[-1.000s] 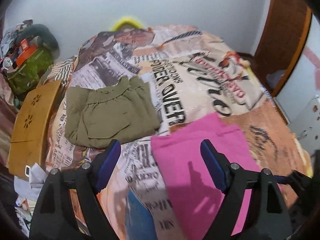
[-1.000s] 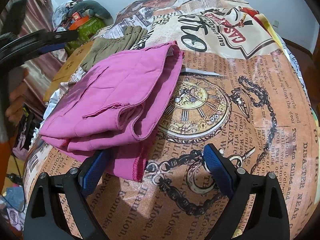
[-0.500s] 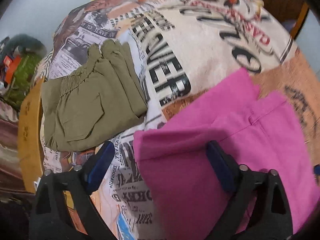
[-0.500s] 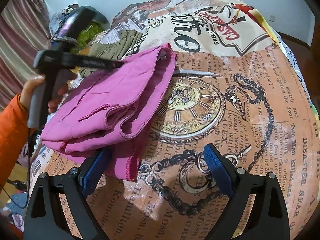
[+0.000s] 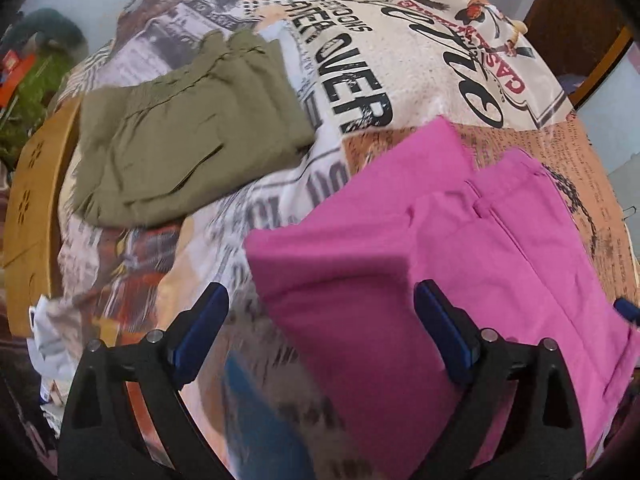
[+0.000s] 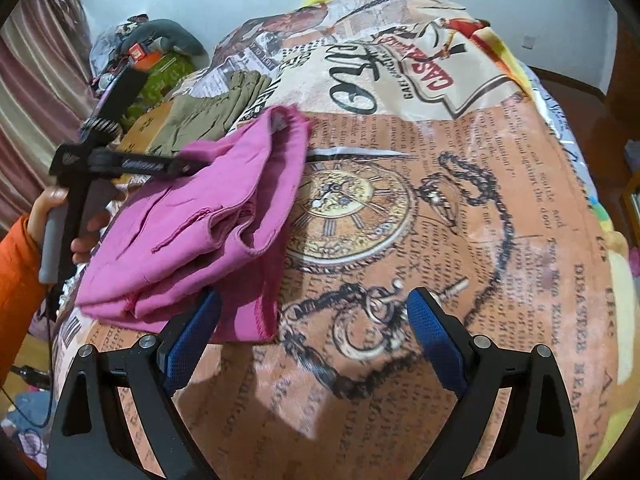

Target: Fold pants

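Over the pink pants point(image 5: 460, 264), left gripper point(image 5: 320, 320) now lower, jaws wide.

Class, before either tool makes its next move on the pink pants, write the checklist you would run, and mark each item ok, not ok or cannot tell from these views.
1. Left tool open, holding nothing: ok.
2. Right tool open, holding nothing: ok.
3. Pink pants folded into a stack on the bed cover: ok.
4. Stack edges lined up: not ok; a lower layer sticks out at the near edge.
5. Olive pants lie apart from the pink stack: ok.
6. Left tool touching the pink fabric: cannot tell.
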Demonstrator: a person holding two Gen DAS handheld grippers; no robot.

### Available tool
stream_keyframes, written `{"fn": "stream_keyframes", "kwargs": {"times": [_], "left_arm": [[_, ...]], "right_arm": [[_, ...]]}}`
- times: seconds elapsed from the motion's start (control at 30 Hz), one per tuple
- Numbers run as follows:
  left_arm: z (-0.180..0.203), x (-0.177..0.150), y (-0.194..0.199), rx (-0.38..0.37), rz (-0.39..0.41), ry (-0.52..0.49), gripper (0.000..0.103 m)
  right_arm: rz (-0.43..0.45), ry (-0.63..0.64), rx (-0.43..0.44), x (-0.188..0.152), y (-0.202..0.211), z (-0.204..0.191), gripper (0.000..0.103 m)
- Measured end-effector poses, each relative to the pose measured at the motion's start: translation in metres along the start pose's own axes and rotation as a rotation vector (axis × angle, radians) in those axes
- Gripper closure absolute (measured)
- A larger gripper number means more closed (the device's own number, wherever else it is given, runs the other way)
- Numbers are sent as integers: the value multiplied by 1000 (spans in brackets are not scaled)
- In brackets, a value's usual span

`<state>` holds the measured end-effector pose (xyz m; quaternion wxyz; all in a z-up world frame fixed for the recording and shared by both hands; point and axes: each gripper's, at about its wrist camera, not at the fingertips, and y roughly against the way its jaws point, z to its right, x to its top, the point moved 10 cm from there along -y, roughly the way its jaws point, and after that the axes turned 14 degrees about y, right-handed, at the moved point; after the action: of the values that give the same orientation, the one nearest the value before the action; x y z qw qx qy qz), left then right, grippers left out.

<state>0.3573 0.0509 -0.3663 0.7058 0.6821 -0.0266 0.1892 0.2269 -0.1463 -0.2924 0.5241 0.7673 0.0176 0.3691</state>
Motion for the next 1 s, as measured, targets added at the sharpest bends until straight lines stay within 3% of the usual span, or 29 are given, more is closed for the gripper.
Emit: {"fn": "stream_keyframes", "kwargs": {"times": [0.33,0.6,0.8,1.0], "left_arm": [[-7,-49,41,18,29,-55,8],[24,-84,51,-102,-17,-43,8],[35,-85,67,-40,97,-171,8],[6,-80,84,-72,125,-109,8]], "right_arm": [[92,17,-31,17,41,-4,10],[55,109,-2,2,30,-35,10],[8,129,-4,-21,9,-36,13],[37,108,10,-23,13,-32,22]]}}
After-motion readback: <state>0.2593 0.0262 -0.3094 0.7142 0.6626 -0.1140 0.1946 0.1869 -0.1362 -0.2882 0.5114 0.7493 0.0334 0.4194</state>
